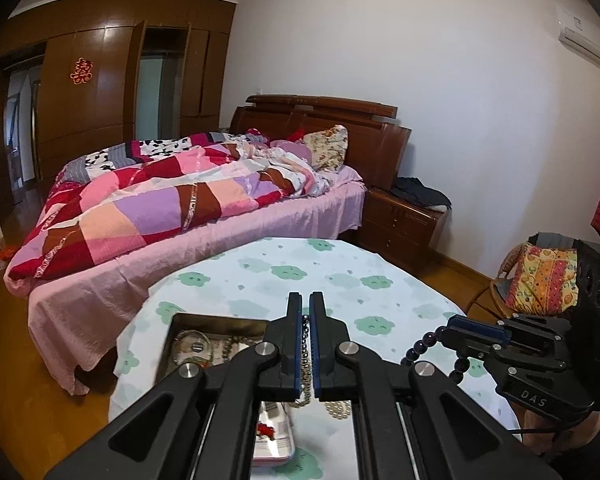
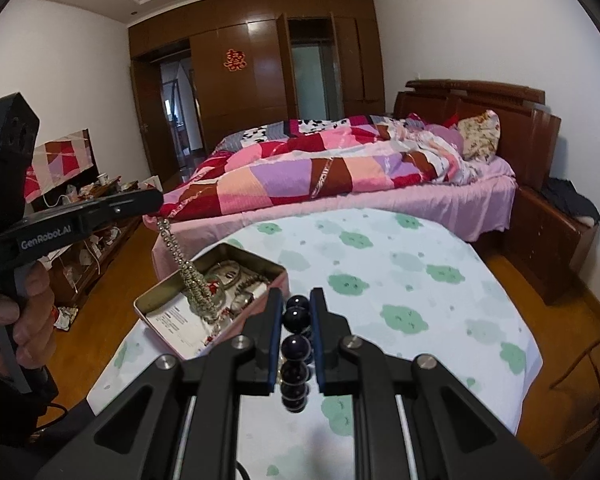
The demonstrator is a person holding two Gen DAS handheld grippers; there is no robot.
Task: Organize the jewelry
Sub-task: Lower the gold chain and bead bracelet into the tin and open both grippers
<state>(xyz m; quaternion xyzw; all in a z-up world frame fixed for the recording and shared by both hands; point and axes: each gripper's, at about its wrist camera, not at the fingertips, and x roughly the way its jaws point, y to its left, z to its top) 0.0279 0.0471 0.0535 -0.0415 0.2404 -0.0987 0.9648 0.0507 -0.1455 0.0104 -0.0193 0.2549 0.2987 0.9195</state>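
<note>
The matte black plastic left gripper [image 1: 306,312] had blue pads [image 1: 315,344], silver pivot screws [image 1: 269,349], and white "GenRobot.AI" lettering [image 2: 46,242] behind them.

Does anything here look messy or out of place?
Not much. The left gripper dangles a bead chain whose lower end lies heaped in the tin. The right gripper pinches a dark bead bracelet. Pearls lie loose on the tablecloth.
</note>
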